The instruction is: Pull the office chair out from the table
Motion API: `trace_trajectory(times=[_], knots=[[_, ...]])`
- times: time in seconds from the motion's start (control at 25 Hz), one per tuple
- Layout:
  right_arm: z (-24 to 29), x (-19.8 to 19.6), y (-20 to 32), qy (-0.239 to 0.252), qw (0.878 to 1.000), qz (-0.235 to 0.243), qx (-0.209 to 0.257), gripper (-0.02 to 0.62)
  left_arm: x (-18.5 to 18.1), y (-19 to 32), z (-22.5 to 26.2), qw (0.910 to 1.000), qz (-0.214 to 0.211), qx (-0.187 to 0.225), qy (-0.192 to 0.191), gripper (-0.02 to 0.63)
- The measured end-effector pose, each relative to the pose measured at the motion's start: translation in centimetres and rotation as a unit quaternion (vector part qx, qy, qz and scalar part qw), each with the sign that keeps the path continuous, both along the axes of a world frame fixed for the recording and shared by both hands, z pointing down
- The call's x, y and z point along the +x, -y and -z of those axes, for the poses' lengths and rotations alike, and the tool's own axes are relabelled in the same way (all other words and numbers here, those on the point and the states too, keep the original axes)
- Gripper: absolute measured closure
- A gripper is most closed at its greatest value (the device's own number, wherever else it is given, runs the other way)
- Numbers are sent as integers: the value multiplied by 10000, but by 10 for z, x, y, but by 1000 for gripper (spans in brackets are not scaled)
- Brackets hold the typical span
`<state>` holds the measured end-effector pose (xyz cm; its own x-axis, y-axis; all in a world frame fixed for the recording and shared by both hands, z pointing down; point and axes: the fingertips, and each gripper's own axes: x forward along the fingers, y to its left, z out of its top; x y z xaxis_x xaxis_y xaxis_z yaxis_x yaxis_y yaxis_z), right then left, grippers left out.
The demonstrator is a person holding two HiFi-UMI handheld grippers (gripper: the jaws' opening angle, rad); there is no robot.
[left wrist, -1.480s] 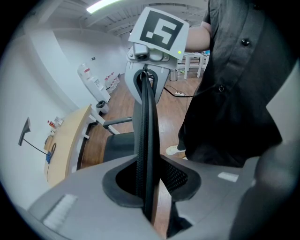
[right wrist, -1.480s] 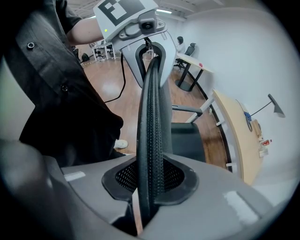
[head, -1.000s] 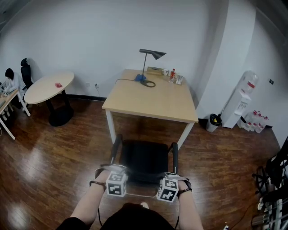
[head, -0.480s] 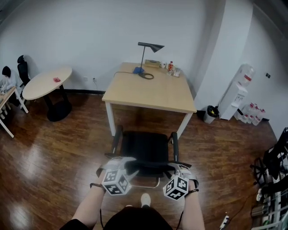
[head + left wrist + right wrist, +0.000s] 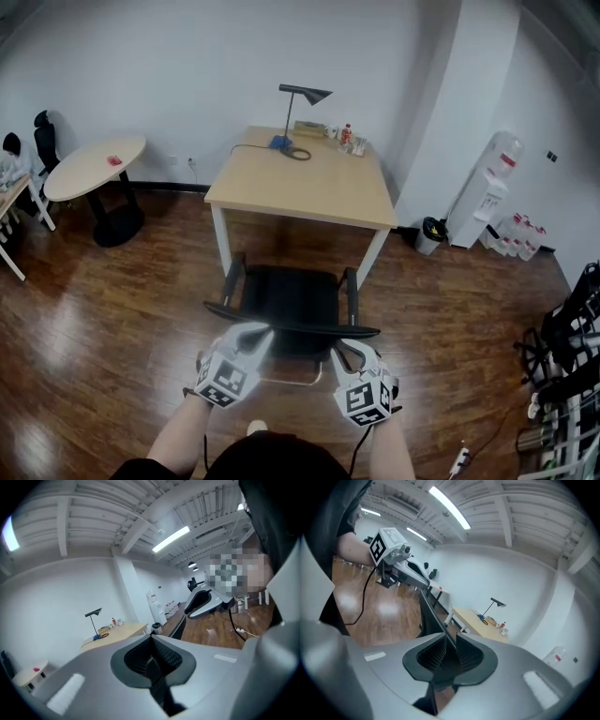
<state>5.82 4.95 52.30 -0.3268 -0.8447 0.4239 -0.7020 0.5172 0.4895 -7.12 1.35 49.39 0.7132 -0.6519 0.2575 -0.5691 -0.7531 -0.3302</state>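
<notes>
Left arm (image 5: pixel 183 431) and right arm (image 5: pixel 392 450) reach forward. Left gripper (image 5: pixel 267 330) just closed, jaws touching, nothing between. Right gripper (image 5: pixel 338 348) just closed onto chair back (image 5: pixel 291 328), a narrow gap left.

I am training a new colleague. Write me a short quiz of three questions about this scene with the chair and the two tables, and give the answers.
1. True or false: the desk lamp stands on the round table.
2. What passes between the jaws of the right gripper? A) the chair back's top edge B) a lamp cable C) a bottle
3. Fill in: the small red thing lies on the ___ table.
Key: 1 false, it stands on the rectangular table. 2 A; these jaws have just been closing, with the edge between them. 3 round.
</notes>
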Motion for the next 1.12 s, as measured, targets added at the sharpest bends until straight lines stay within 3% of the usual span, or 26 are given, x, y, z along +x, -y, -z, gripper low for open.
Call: trace_trajectory(times=[0.2,0.32,0.64,0.76,1.12], knots=[[24,23,-23,817,9960,-134,329,552,2,-19,23,9926,818,123,-888,604],[31,49,-35,1386,9894,-266,356,560,15,-30,26,9882,1080,162,-1075,604],[20,87,-82,2356,9715,-87,243,569,36,-89,21,9781,1368,77,-1568,604],[20,95,-95,2549,9669,-24,153,569,33,-112,24,9735,1476,89,-1744,604],[43,101,-127,2676,9620,202,511,581,24,-141,40,9587,1747,299,-2226,604]])
